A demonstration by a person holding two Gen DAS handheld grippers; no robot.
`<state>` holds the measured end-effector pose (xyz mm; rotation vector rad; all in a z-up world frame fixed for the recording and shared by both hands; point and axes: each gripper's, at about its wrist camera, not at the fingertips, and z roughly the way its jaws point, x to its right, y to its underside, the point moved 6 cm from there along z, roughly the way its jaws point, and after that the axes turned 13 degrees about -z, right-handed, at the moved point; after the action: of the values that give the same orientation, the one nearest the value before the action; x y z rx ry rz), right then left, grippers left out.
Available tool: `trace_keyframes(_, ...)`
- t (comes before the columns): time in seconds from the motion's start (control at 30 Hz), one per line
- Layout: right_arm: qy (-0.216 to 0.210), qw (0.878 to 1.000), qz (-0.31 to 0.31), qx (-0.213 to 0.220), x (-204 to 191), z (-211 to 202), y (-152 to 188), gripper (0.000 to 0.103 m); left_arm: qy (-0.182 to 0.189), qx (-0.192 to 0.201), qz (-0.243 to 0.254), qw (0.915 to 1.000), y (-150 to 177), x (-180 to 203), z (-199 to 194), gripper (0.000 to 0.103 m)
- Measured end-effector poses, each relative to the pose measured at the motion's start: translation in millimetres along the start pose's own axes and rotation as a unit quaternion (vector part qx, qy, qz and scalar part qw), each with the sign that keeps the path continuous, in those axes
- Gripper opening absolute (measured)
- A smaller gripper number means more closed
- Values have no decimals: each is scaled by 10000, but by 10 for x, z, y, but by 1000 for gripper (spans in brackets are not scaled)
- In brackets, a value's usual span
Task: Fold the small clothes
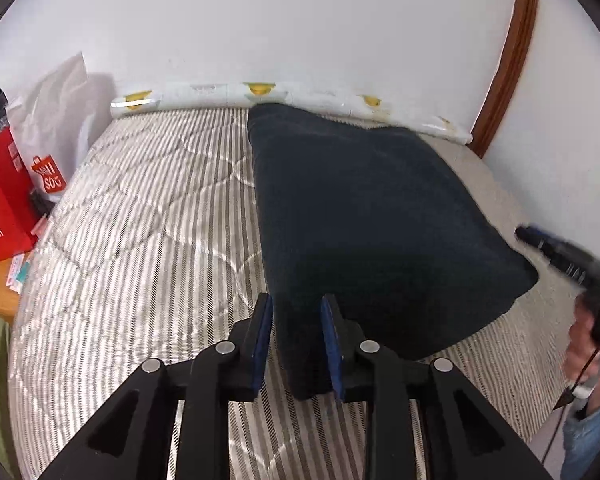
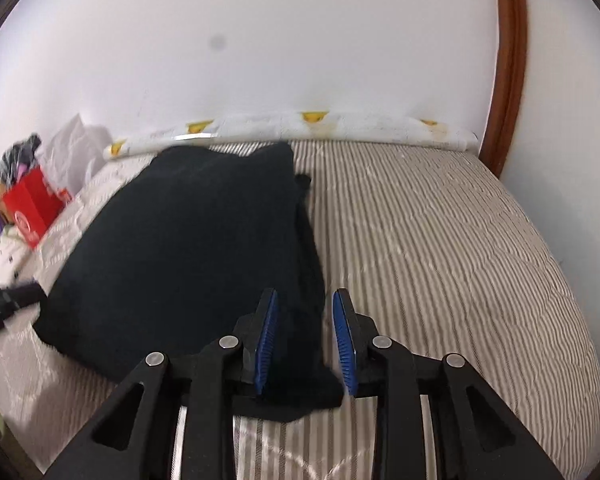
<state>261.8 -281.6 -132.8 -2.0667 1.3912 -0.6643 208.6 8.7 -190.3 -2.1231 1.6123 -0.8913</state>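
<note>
A dark cloth (image 1: 364, 216) lies on the bed (image 1: 148, 216). It is folded into a thick, flat shape. In the left wrist view it fills the middle and reaches up toward 12 o'clock, close to the wall. In the right wrist view the same cloth (image 2: 188, 248) sits from the middle out toward 9 o'clock.

The left gripper (image 1: 296, 344) comes in from 6 o'clock. Its two blue pads (image 1: 262, 340) stand apart, and a near corner of the cloth sits between them. The pads do not squeeze it. The right gripper (image 2: 305, 340) also comes in from 6 o'clock. Its pads are spread apart too, with the cloth's near edge between them.

The bed has a cover with pale stripes. A long white roll with yellow spots (image 1: 260, 94) lies along the wall at 12 o'clock. A red box (image 1: 2, 200) and a white bag (image 1: 56, 108) stand beside the bed at 9 o'clock. A brown wooden frame (image 1: 512, 56) curves up at 2 o'clock. At 3 o'clock a hand (image 1: 590, 340) holds the other gripper, which looks blurry.
</note>
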Motion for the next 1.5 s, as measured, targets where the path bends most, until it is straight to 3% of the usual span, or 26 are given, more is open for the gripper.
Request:
trace_keyframes(0.07, -72, 10000, 31, -12, 34, 43, -113, 42, -26, -79, 80, 9999, 36, -11, 95, 37)
trace_keyframes(0.13, -122, 9999, -6, -34, 63, 140, -249, 45, 4, -108, 143, 9998, 47, -22, 135, 37)
trace_keyframes(0.4, -972, 9939, 251, -456, 96, 749, -555, 47, 328, -35, -73, 9994, -252, -76, 112, 37)
trace_keyframes(0.6, -1283, 9887, 396, -662, 46, 1063, -582, 47, 392, -111, -133, 9991, -328, -50, 301, 37)
trace_keyframes(0.63, -1365, 9871, 413, -728, 31, 1101, -582, 44, 412, -113, -153, 9990, -335, -47, 325, 37)
trace_keyframes(0.73, -1652, 9828, 345, -745, -41, 1138, -604, 8, 439, -131, -169, 9988, -344, -40, 361, 37)
trace_keyframes(0.9, -1330, 9910, 42, -141, 81, 820, -732, 5, 466, -178, -100, 9987, -331, -12, 357, 38)
trace_keyframes(1.03, -826, 9950, -133, -550, 77, 968, -702, 5, 439, -156, 38, 9989, -294, 45, 350, 40)
trace_keyframes(1.23, -573, 9973, 116, -444, 165, 731, -670, 13, 432, -176, 106, 9989, -194, 10, 240, 40)
trace_keyframes(1.3, -399, 9986, 39, -349, 186, 544, -590, 21, 432, -164, 117, 9989, -145, -13, 195, 41)
trace_keyframes(1.33, -373, 9986, -30, -365, 182, 499, -552, 34, 441, -158, 96, 9989, -128, -21, 176, 42)
trace_keyframes(1.37, -430, 9983, -90, -388, 157, 446, -487, 46, 465, -162, 59, 9988, -109, -33, 157, 42)
trace_keyframes(1.5, -914, 9946, 96, -478, 71, 355, -200, 48, 553, -190, -32, 9983, -34, -55, 97, 43)
